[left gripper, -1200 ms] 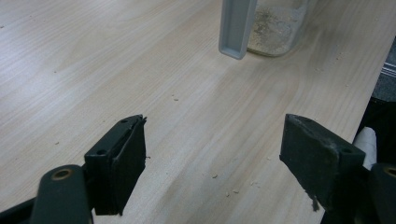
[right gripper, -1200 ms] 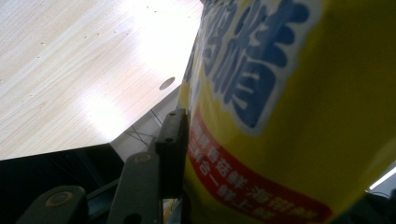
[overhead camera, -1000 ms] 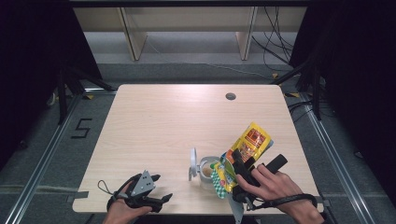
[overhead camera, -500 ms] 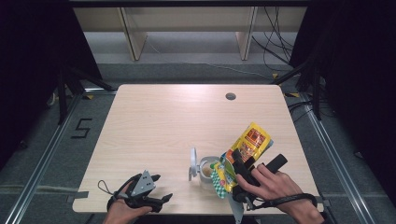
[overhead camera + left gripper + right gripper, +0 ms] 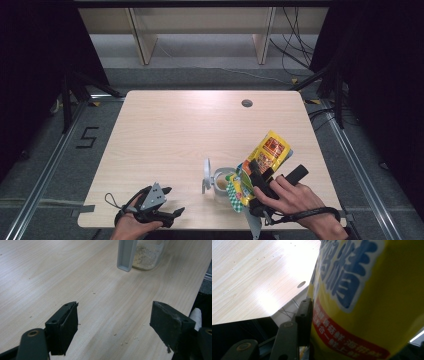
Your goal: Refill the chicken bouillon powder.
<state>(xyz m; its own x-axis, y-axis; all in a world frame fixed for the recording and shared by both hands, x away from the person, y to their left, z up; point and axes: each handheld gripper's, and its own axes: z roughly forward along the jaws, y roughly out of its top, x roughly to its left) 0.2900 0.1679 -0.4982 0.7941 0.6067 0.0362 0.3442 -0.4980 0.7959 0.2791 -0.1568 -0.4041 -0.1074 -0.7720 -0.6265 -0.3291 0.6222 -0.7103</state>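
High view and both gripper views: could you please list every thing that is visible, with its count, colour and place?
Table: one, light wood, centre of the high view.
Cable hole: one, dark, far right part of the tabletop.
Jar: one, clear with pale powder inside, near edge, grey lid flipped open at its left.
Bag: one, yellow with blue and red print, tilted over the jar.
Shelf unit: one, beige, behind the table.
Mark "5": one, black, floor at left.
Left claw: one, black, open, near left edge.
Right claw: one, black, shut on the bag.

Light wooden table (image 5: 175,135) with a clear lidded jar (image 5: 220,182) near its front edge.
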